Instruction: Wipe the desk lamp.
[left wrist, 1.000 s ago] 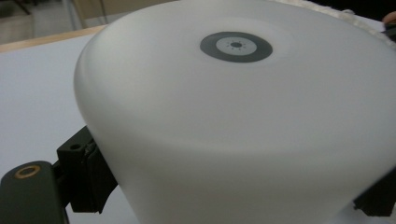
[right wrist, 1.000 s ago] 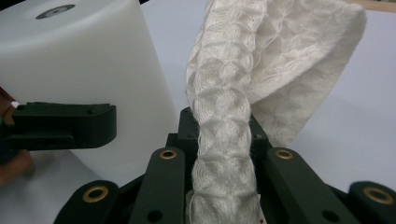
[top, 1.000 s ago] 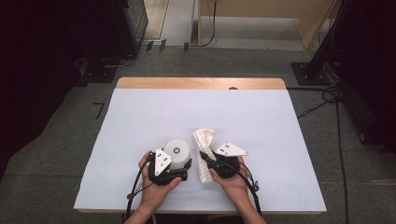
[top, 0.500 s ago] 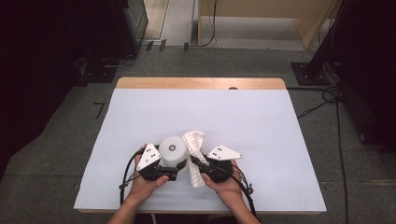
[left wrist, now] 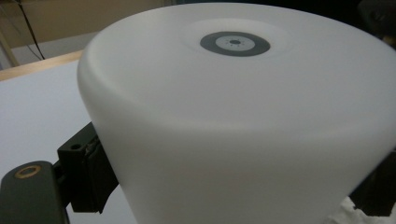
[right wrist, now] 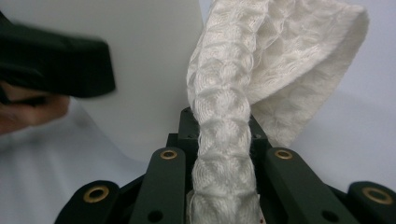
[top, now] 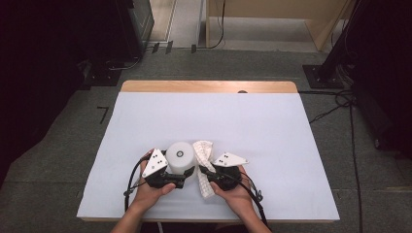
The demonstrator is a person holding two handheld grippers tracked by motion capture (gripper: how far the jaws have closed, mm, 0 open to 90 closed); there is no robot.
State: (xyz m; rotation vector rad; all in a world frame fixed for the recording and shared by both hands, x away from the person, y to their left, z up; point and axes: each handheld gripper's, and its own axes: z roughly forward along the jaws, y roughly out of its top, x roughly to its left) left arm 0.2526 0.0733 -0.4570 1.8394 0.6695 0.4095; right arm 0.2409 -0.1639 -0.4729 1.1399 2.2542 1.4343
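cloth [top: 204, 167] now against cup [top: 181, 158]

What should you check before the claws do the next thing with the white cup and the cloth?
1. Left claw has the white cup between its jaws: ok, they sit on either side of it.
2. Right claw is shut on the white cloth: ok, the cloth is pinched between its jaws.
3. Cup stands bottom-up, grey ring on top: ok.
4. Cloth touches the cup: cannot tell; it hangs right beside the cup's wall.
5. Cloth's loose end is free: ok, it folds over above the claw without catching on anything.
6. Room on the table to work: ok, plenty of bare white surface beyond the cup.
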